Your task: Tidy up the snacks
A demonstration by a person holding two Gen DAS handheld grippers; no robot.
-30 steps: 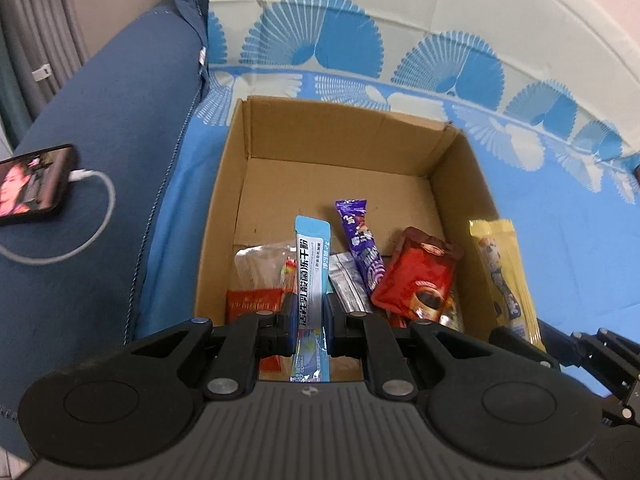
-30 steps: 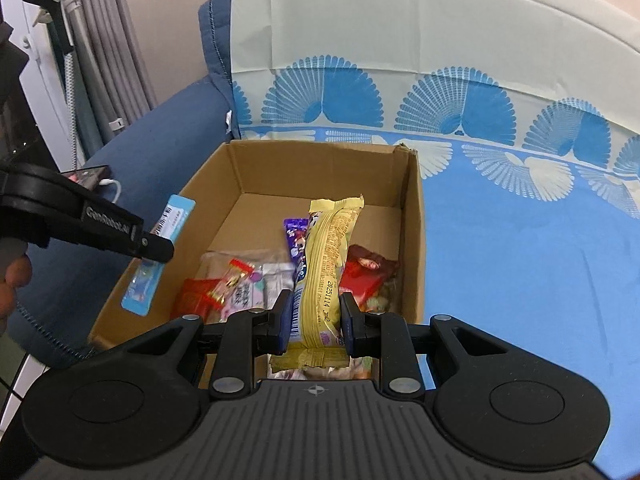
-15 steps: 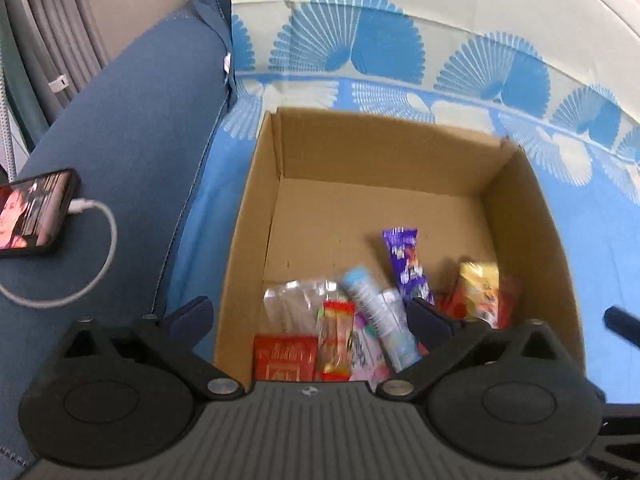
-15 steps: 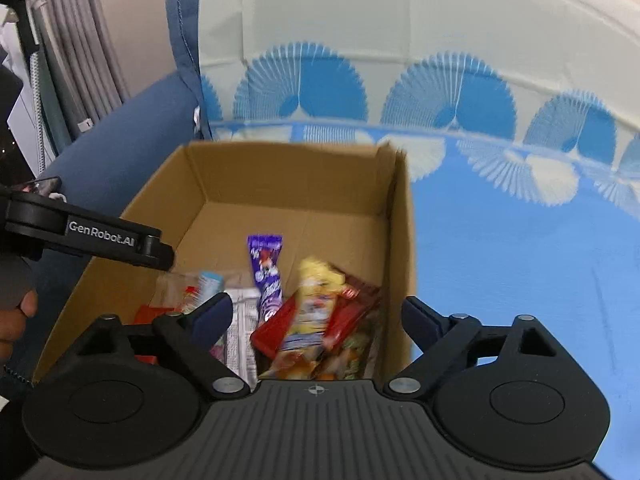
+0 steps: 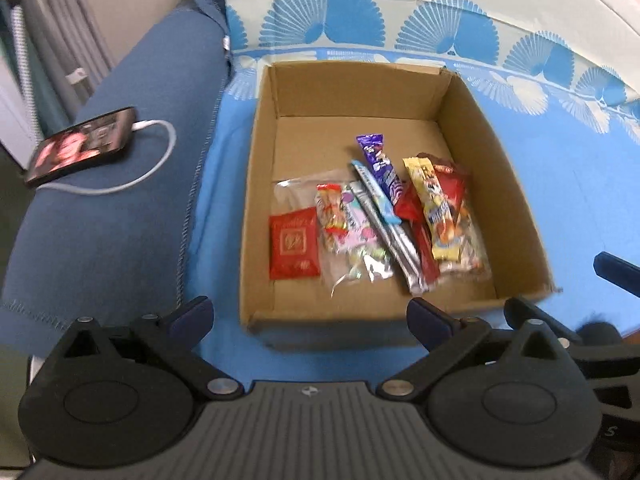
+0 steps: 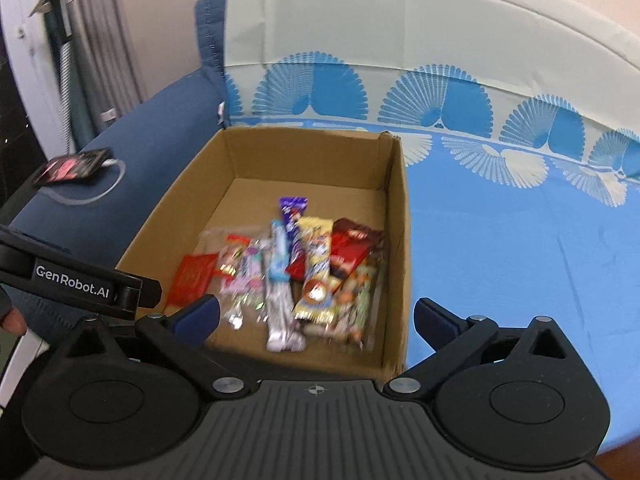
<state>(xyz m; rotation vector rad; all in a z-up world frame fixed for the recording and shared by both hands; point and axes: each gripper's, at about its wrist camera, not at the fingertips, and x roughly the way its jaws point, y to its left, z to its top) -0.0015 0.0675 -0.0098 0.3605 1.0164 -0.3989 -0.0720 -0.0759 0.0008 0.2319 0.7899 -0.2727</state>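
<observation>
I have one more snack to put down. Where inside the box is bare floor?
The cardboard box has bare floor along its far wall, behind the purple wrapper, and a strip left of the red packet. The middle and right are crowded.

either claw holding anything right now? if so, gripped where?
Nothing held. Left claw is open and empty. Right claw is opening, nothing between its fingers. The snacks all lie in the cardboard box.

brown box point(image 5: 500, 168), blue fan-patterned sheet point(image 5: 580, 184), red packet point(image 5: 293, 242)

Snack wrappers point(image 6: 296, 276) motion-blurred, print unreadable; phone point(image 6: 72, 168) too blurred to read
</observation>
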